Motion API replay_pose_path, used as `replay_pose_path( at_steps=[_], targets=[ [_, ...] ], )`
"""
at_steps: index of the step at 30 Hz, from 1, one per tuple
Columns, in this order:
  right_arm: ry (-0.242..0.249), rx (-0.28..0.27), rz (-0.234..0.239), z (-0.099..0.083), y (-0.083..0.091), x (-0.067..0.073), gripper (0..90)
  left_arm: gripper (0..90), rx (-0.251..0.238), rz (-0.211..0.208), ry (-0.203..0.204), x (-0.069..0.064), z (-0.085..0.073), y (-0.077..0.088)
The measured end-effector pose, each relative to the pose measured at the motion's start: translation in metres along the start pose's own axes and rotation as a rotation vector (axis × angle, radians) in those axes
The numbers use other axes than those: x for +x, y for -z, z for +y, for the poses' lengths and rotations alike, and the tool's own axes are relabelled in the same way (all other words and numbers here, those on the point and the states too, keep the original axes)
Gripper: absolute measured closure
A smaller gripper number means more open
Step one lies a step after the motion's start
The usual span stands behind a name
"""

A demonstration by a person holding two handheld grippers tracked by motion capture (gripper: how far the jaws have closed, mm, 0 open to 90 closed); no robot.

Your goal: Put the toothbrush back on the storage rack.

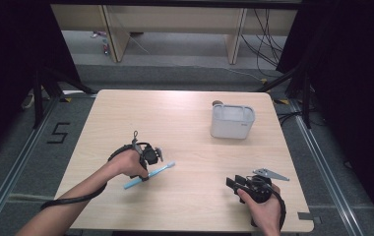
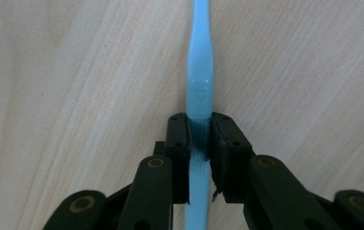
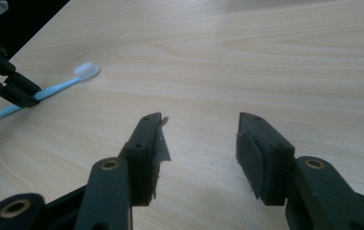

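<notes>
A light blue toothbrush (image 1: pixel 151 175) with a white bristle head lies flat on the wooden table (image 1: pixel 175 118), left of centre. My left gripper (image 1: pixel 146 175) is shut on its handle. In the left gripper view the two pads press both sides of the ribbed handle (image 2: pixel 200 81), which runs straight ahead along the tabletop. My right gripper (image 1: pixel 232 183) rests near the table's front right with its jaws pointing left. In the right gripper view this gripper (image 3: pixel 199 143) stands open with nothing between the pads, and the toothbrush (image 3: pixel 58 87) and the left gripper (image 3: pixel 22 94) lie far off at the upper left.
A white rectangular bin (image 1: pixel 232 122) stands at the back right of the table, with a small dark object just behind its left corner. Black curtains hang on both sides. Cables trail on the floor behind the table.
</notes>
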State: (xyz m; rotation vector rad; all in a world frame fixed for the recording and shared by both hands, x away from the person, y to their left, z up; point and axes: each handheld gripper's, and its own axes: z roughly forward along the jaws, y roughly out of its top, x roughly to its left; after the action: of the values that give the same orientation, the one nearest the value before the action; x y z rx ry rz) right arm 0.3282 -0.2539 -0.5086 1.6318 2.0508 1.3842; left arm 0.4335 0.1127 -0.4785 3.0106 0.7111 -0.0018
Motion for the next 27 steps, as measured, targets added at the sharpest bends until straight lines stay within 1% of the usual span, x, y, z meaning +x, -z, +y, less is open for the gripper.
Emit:
replay_pose_path(
  at_steps=[2,5,6,7,8,9,15,16,17,22,23,26,27],
  targets=[
    [-0.002,0.003,0.009,-0.0004,-0.0007,0.0001,52.1,77.9,0.006,-0.002,-0.005,-0.0005,0.0005,0.0000],
    [-0.003,0.005,0.013,-0.0006,-0.0007,-0.0002,52.0,78.1,0.012,0.012,-0.024,-0.0021,0.0015,0.0002],
    [-0.004,0.006,0.014,-0.0007,-0.0007,-0.0003,52.0,78.2,0.009,0.012,-0.020,-0.0032,0.0012,0.0000],
    [-0.048,0.013,0.026,-0.0013,-0.0008,0.0026,52.0,78.3,0.010,0.018,-0.025,-0.0036,0.0013,0.0000],
    [-0.049,0.015,0.026,-0.0012,-0.0007,0.0026,52.0,78.4,0.010,0.019,-0.022,-0.0046,0.0012,0.0000],
    [-0.016,0.007,0.015,-0.0009,-0.0007,0.0004,52.0,78.5,0.012,0.028,-0.041,-0.0044,0.0015,0.0002],
    [-0.017,0.009,0.010,-0.0012,-0.0011,-0.0002,51.9,78.7,0.004,0.038,-0.051,-0.0080,0.0002,0.0001],
    [-0.019,0.010,0.012,-0.0013,-0.0011,-0.0001,51.9,78.7,0.004,0.047,-0.069,-0.0076,0.0002,0.0005],
    [-0.010,0.010,0.010,-0.0013,-0.0011,-0.0007,51.9,78.7,0.001,0.048,-0.071,-0.0077,0.0001,0.0006],
    [-0.014,0.012,0.007,-0.0014,-0.0012,-0.0005,51.8,78.7,-0.008,0.048,-0.080,-0.0080,-0.0005,0.0022],
    [-0.012,0.012,0.006,-0.0014,-0.0013,-0.0004,51.8,78.7,-0.020,0.050,-0.077,-0.0082,-0.0005,0.0028],
    [-0.013,0.012,0.005,-0.0015,-0.0013,-0.0001,51.8,78.7,-0.029,0.052,-0.078,-0.0085,-0.0001,0.0066],
    [-0.004,0.002,0.005,-0.0020,-0.0022,-0.0008,51.8,78.7,-0.043,0.058,-0.079,-0.0088,0.0000,0.0078]
  ],
)
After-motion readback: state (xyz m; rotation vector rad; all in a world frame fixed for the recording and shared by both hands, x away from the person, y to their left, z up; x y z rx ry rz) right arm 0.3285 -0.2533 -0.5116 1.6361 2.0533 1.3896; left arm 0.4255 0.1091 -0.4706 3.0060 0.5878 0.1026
